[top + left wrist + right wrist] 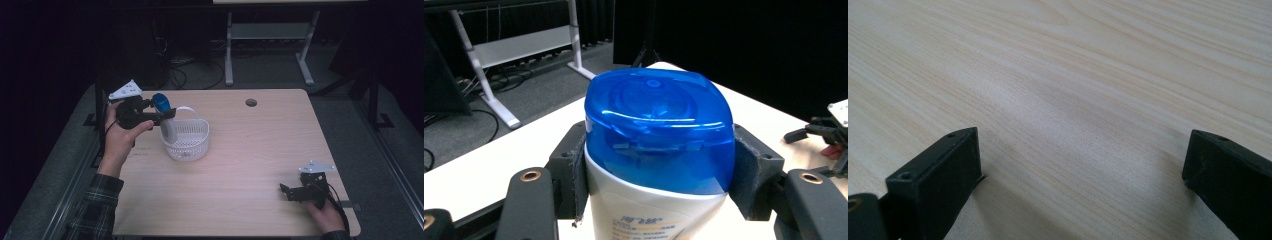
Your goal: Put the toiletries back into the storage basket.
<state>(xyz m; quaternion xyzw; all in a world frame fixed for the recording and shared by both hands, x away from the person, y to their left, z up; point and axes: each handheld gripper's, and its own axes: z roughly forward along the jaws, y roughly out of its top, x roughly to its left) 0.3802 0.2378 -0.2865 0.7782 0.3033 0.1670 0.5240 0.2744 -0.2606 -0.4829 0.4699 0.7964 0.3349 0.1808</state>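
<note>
Near the tabletop's [260, 150] far left corner, the left gripper [161, 116] clamped a white, blue-capped plastic bottle [165, 115] below its cap, poised over the white perforated plastic basket's [187, 142] left rim, while the right gripper [292, 192] rested wide open, empty, near the front right corner.

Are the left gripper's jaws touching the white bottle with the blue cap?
Touching. In the left gripper view, both padded jaws of the left gripper press against the sides of the white bottle with the blue cap.
</note>
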